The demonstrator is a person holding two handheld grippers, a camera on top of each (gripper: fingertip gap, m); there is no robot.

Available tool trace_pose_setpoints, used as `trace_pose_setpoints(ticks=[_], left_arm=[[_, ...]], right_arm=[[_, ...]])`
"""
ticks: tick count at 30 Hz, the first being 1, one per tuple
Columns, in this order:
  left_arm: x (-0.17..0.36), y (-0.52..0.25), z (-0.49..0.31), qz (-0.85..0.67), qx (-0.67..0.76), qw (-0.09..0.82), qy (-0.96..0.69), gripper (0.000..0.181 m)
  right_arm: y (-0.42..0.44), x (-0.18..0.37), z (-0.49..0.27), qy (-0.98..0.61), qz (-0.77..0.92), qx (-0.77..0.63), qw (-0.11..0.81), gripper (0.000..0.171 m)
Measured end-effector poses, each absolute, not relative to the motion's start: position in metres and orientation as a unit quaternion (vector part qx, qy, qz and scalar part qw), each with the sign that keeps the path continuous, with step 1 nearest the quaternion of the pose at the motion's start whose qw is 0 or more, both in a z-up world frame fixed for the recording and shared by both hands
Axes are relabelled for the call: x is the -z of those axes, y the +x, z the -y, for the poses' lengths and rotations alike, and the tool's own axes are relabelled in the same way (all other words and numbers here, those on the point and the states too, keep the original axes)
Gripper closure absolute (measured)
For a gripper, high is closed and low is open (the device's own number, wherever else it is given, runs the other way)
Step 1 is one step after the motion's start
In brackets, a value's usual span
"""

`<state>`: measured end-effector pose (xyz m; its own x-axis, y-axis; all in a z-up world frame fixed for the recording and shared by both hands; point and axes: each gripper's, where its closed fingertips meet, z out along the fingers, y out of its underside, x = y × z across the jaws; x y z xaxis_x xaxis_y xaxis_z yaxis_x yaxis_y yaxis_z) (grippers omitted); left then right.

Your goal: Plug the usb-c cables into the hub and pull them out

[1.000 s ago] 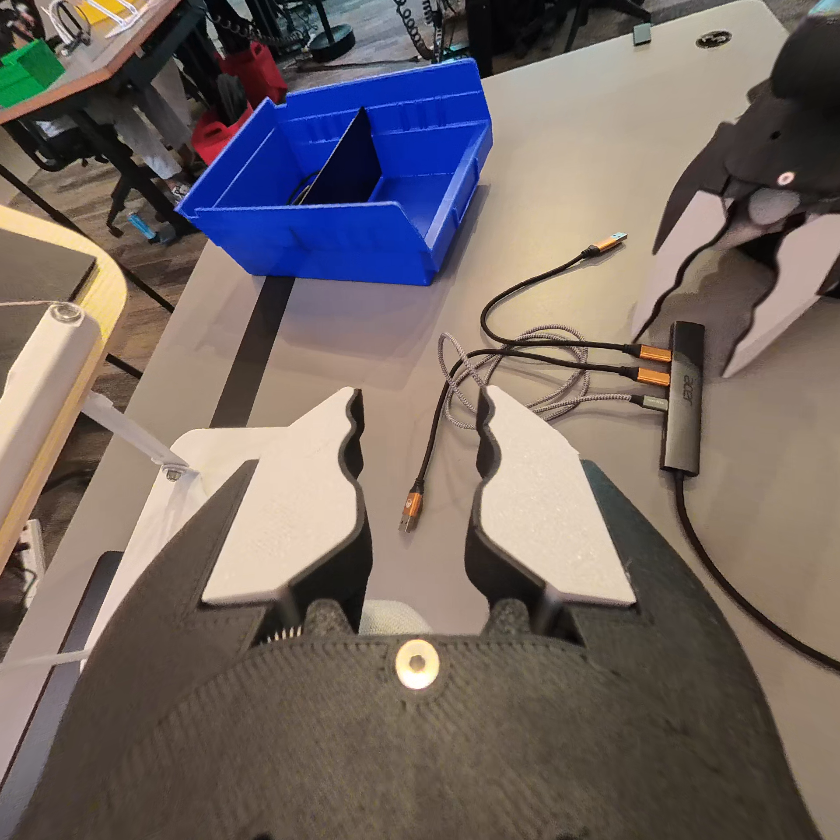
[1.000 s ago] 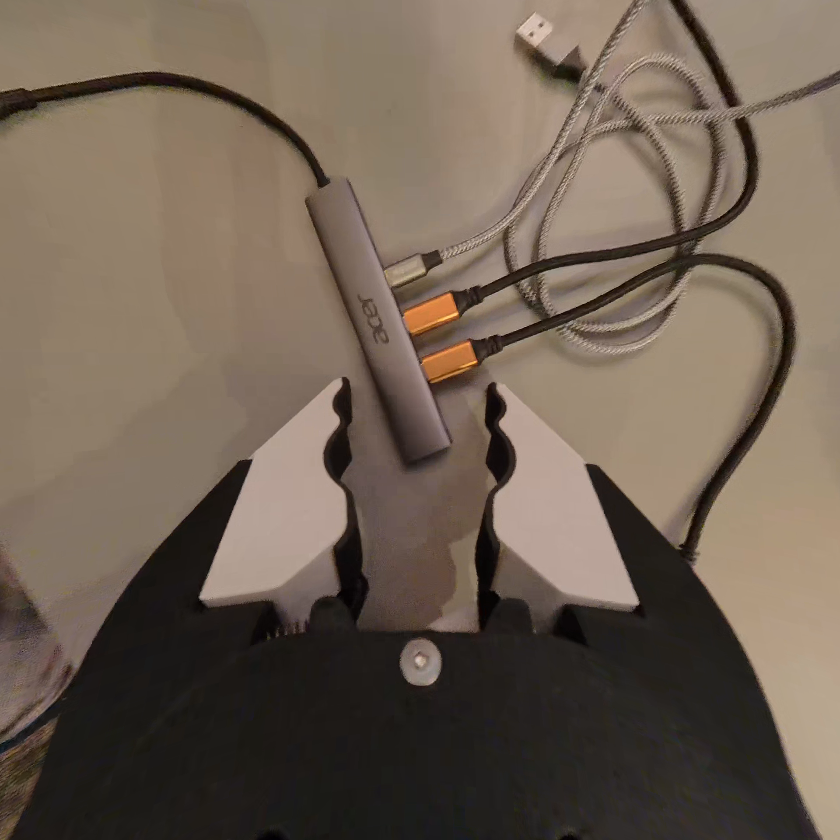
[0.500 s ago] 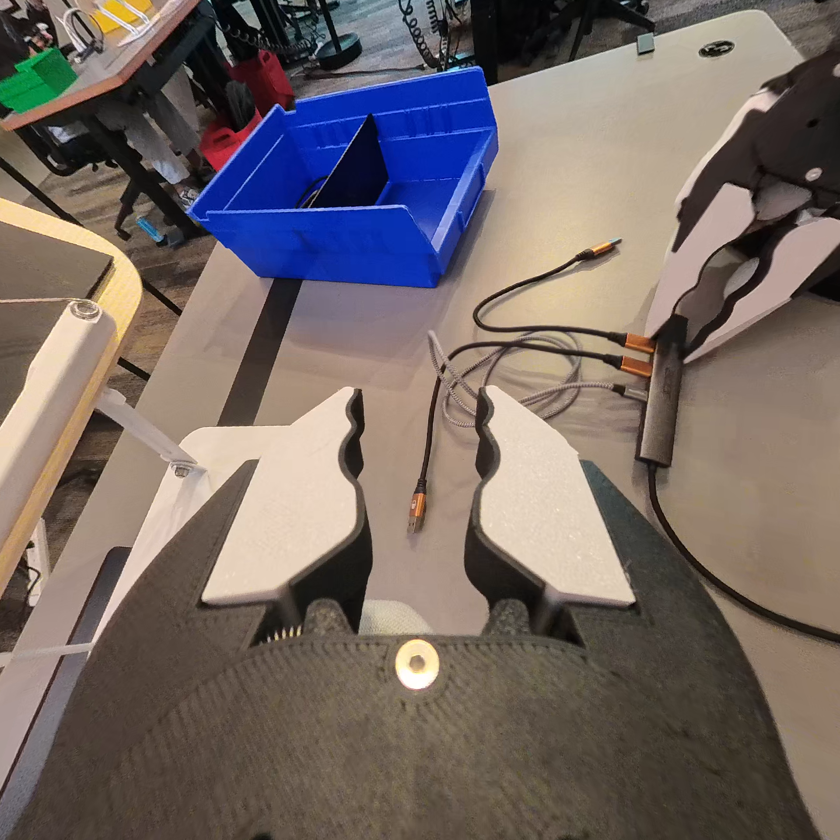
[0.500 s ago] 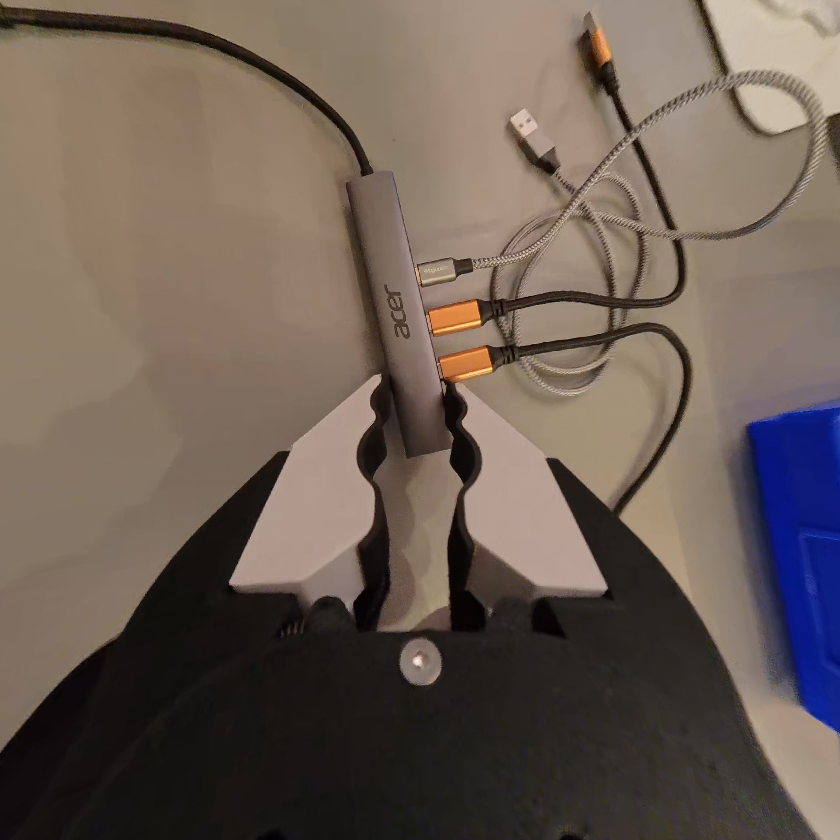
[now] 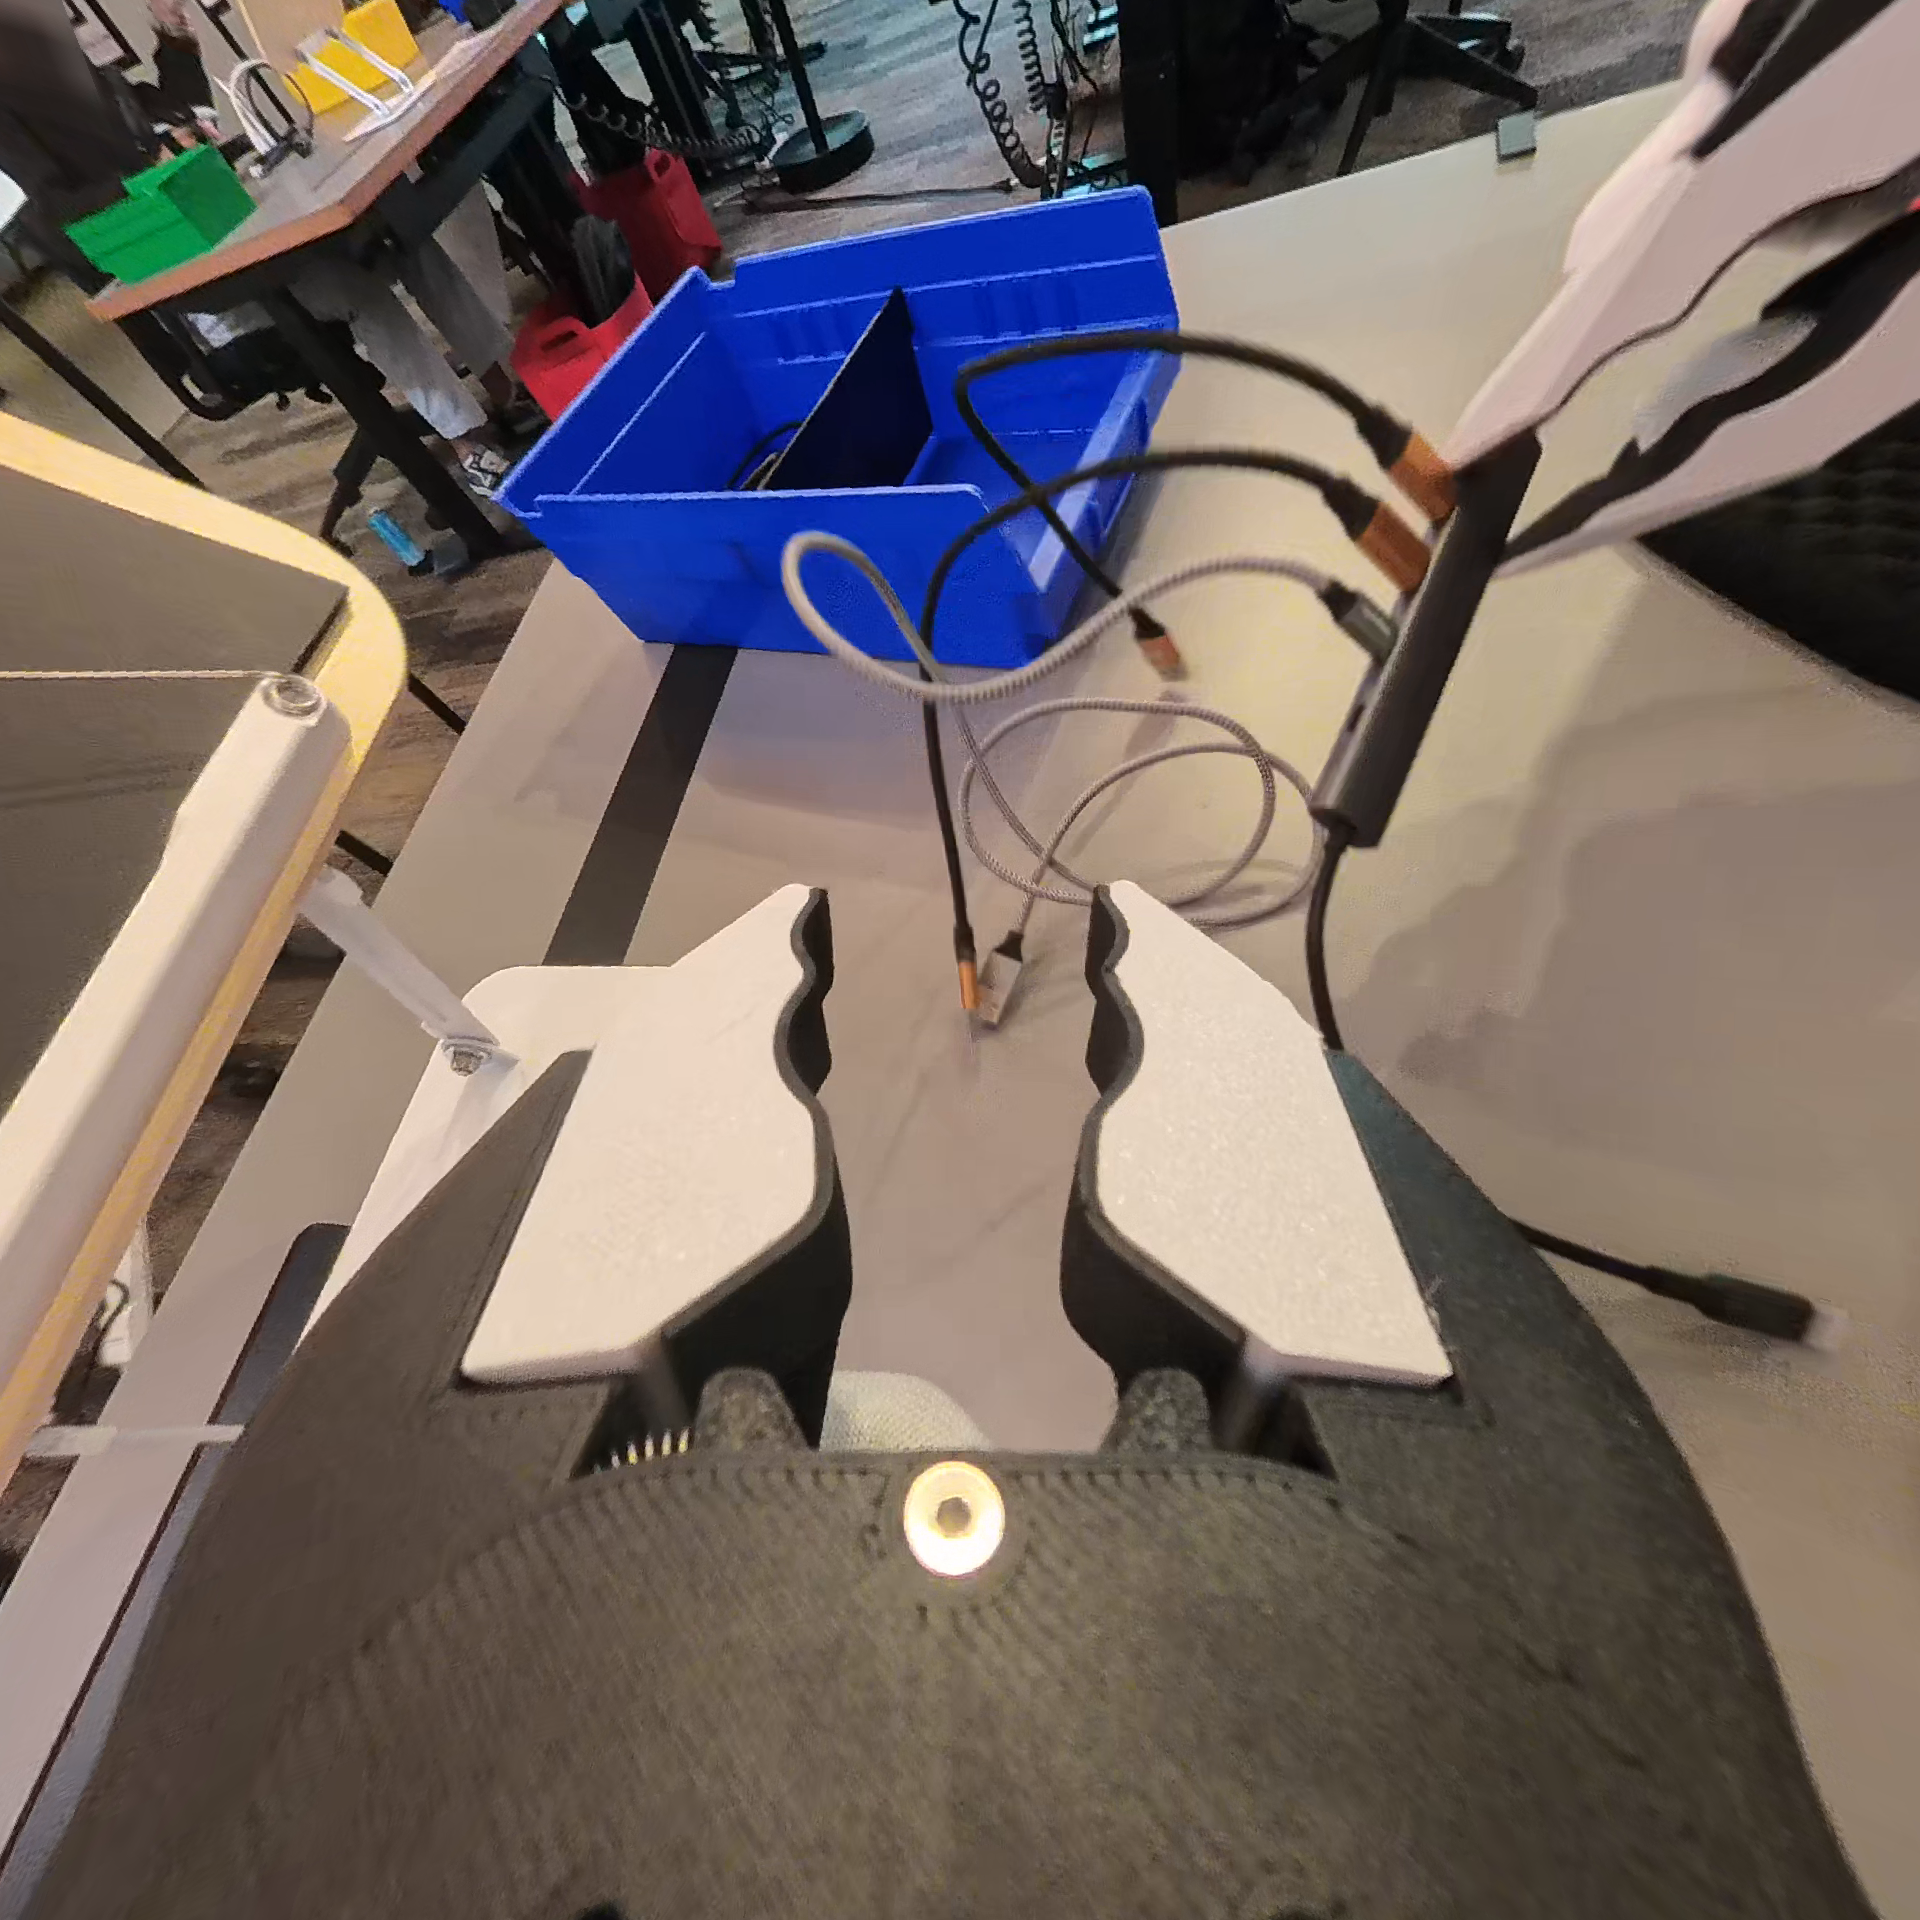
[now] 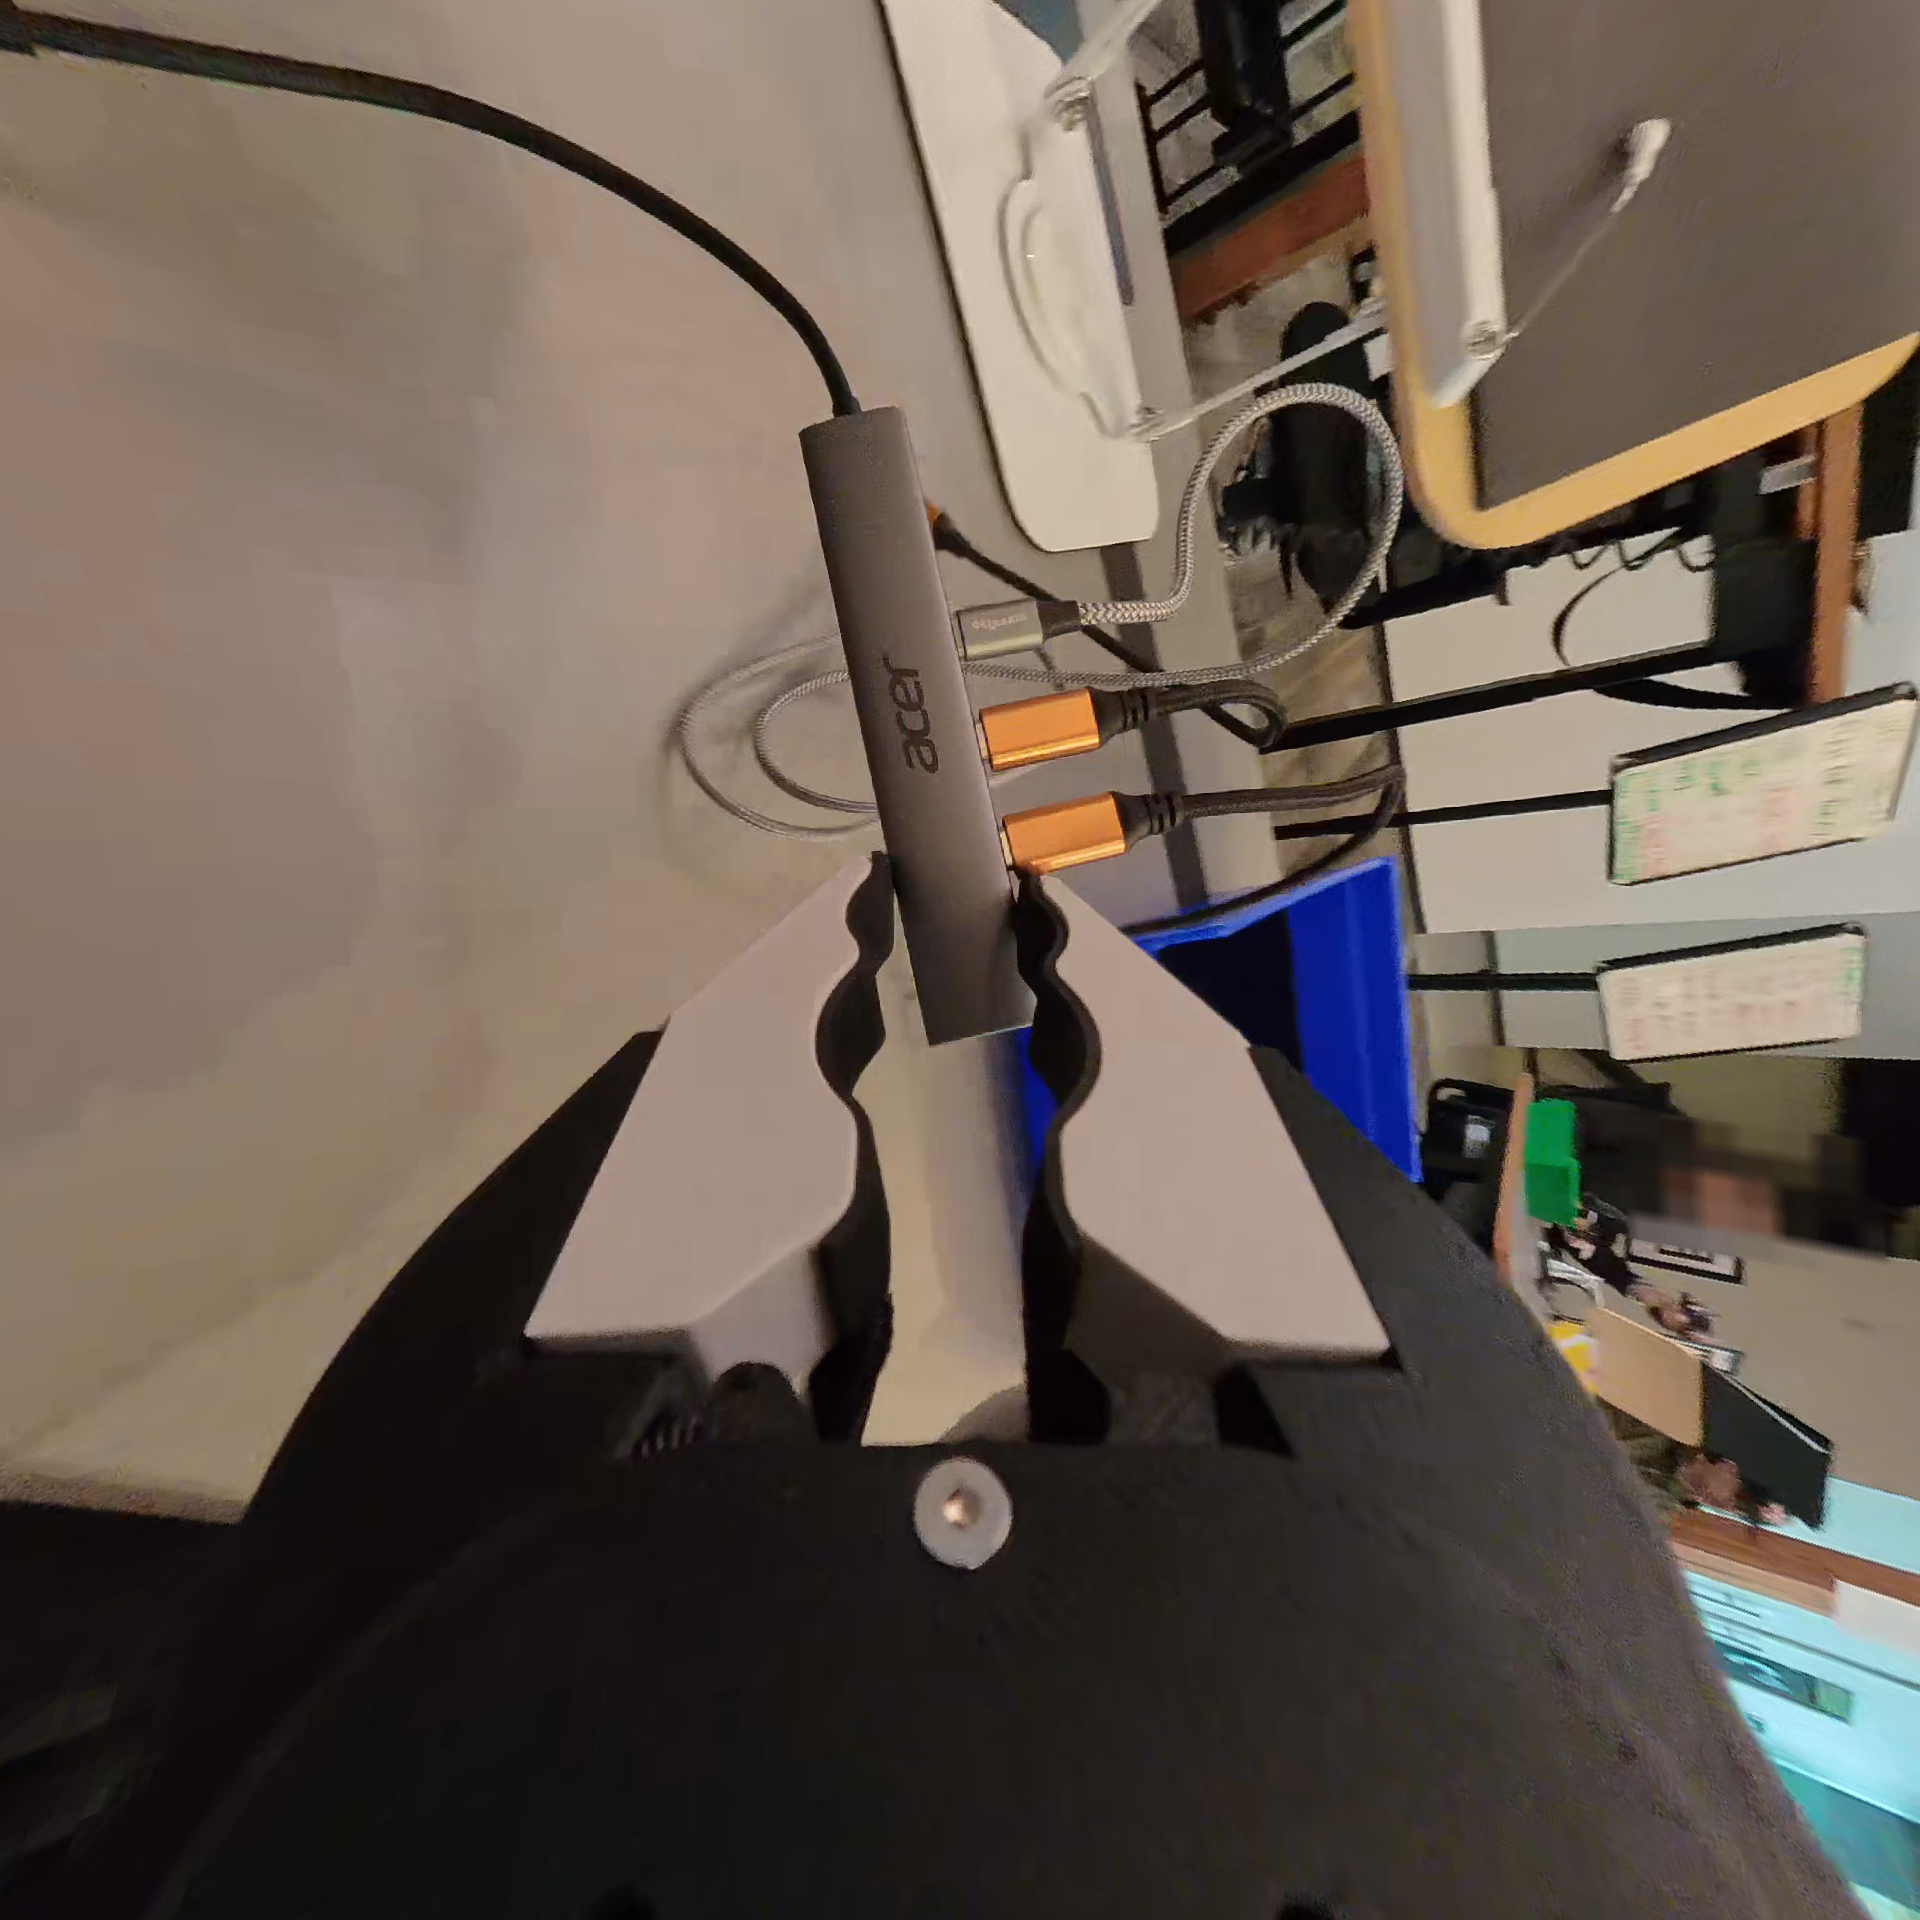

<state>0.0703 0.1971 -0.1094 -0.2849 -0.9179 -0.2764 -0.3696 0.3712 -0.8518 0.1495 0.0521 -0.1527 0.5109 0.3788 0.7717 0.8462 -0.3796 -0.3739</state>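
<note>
My right gripper (image 6: pixel 951 894) is shut on the near end of the grey usb hub (image 6: pixel 914 727) and holds it tilted above the table. Two black cables with orange plugs (image 6: pixel 1039 727) and a grey braided cable with a grey plug (image 6: pixel 997 629) sit in the hub's side ports. In the left wrist view the hub (image 5: pixel 1423 644) hangs from the right gripper (image 5: pixel 1486 488) at the upper right. The cables' free ends (image 5: pixel 977 987) dangle onto the table just ahead of my left gripper (image 5: pixel 956 914), which is open and empty.
A blue bin (image 5: pixel 852 468) with a divider stands at the table's far left. The hub's own black lead (image 5: pixel 1320 935) trails across the table to the right. A white stand base (image 6: pixel 1029 260) and a side table (image 5: pixel 156 727) are on the left. Tip to tip, the grippers are about 20 cm apart.
My right gripper closed on the hub's end and lifted it off the table, so the plugged cables now hang from it. My left gripper stayed open and hardly moved.
</note>
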Motion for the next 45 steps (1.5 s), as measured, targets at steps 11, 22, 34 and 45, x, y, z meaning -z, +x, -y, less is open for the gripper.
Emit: trace_pose_setpoints(ticks=[11, 22, 34, 45], left_arm=[[0.108, 0.067, -0.206, -0.717, 0.343, 0.405, -0.451, 0.134], [0.112, 0.066, -0.212, -0.713, 0.342, 0.404, -0.46, 0.134], [0.124, 0.07, -0.213, -0.718, 0.338, 0.39, -0.467, 0.134], [0.136, 0.073, -0.214, -0.72, 0.339, 0.377, -0.473, 0.134]], right_arm=[[0.183, 0.088, -0.07, -0.742, 0.364, 0.366, 0.428, 0.149], [0.215, 0.043, -0.073, -0.727, 0.331, 0.398, 0.451, 0.149], [0.252, -0.036, -0.083, -0.701, 0.297, 0.434, 0.482, 0.149], [0.267, -0.096, -0.097, -0.688, 0.275, 0.437, 0.511, 0.15]])
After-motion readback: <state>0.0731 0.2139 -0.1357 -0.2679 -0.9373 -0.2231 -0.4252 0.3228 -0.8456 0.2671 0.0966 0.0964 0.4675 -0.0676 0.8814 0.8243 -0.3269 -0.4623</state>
